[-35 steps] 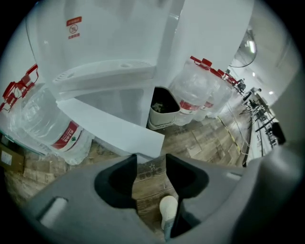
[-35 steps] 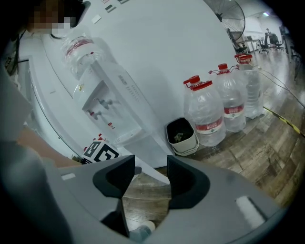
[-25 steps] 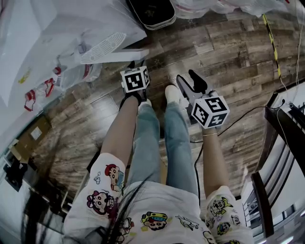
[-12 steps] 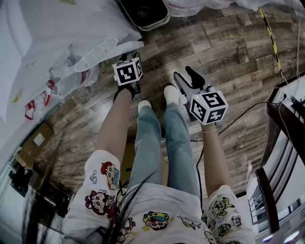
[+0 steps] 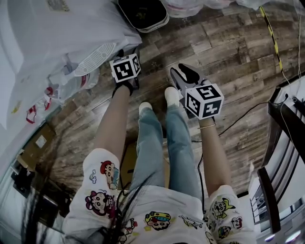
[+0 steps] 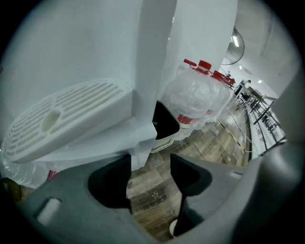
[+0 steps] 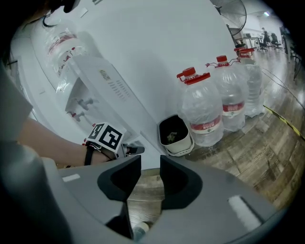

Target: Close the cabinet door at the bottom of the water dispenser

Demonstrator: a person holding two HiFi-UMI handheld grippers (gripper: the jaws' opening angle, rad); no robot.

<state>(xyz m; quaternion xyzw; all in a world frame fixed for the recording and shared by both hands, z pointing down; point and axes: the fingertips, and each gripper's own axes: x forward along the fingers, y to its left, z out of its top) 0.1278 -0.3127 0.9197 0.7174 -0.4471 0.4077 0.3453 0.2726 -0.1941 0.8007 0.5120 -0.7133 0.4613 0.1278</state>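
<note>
The white water dispenser (image 5: 57, 28) stands at the upper left, its grilled drip tray (image 5: 97, 56) jutting out. In the left gripper view the cabinet door's white edge (image 6: 143, 124) comes down under the drip tray (image 6: 62, 119). Its lower corner sits just inside my left gripper (image 6: 150, 162), close to the left-hand pad. Those jaws are opening and do not press on the door. In the head view my left gripper (image 5: 127, 51) is at the dispenser's base. My right gripper (image 5: 183, 71) hangs over the floor to its right. Seen in its own view, the right gripper (image 7: 150, 164) is closing on nothing.
A dark waste bin (image 5: 143, 12) and large water bottles (image 7: 205, 114) stand beside the dispenser. The person's shoes (image 5: 171, 93) are on the wood floor behind the grippers. A black rack (image 5: 286, 128) and a cable (image 5: 248, 114) lie to the right, a cardboard box (image 5: 35, 143) at the left.
Both grippers moved toward the dispenser, the left one farther and leftward. The left jaws widened and the right jaws narrowed. Less of the white door panel shows beside the left gripper.
</note>
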